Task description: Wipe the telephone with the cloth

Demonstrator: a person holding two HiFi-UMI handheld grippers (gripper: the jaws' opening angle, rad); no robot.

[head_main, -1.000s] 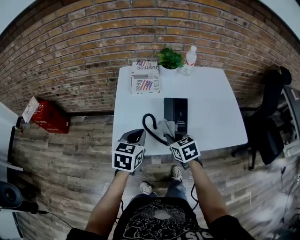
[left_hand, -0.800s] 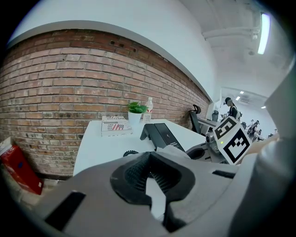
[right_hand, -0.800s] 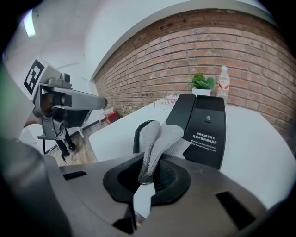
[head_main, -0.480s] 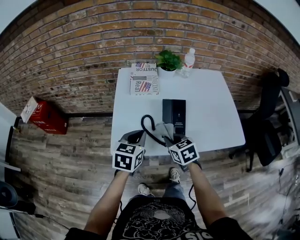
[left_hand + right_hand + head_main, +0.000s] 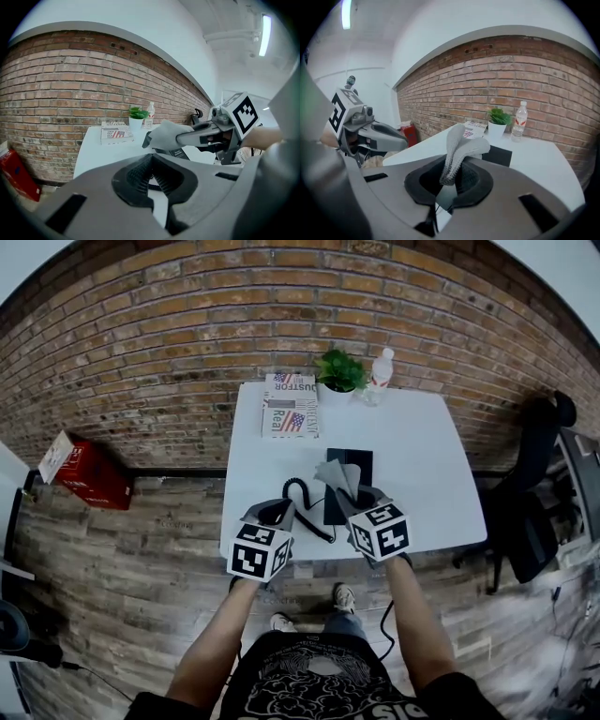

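The black telephone (image 5: 360, 458) lies in the middle of the white table (image 5: 417, 442); its coiled cord (image 5: 306, 513) trails toward the near edge. My right gripper (image 5: 351, 493) is shut on a grey cloth (image 5: 336, 474), which hangs over the telephone's near end and hides part of it. In the right gripper view the cloth (image 5: 457, 147) sticks up from between the jaws of the right gripper (image 5: 453, 174), with the telephone (image 5: 499, 155) behind. My left gripper (image 5: 276, 513) hovers left of the cord, jaws together, nothing in them.
At the table's far edge lie a stack of newspapers (image 5: 290, 405), a potted plant (image 5: 339, 371) and a water bottle (image 5: 380, 365). A red box (image 5: 86, 472) sits on the floor at left. A black chair (image 5: 530, 498) stands at right.
My right gripper has carried the cloth a little farther away from me, over the telephone's near end. The left gripper has hardly moved.
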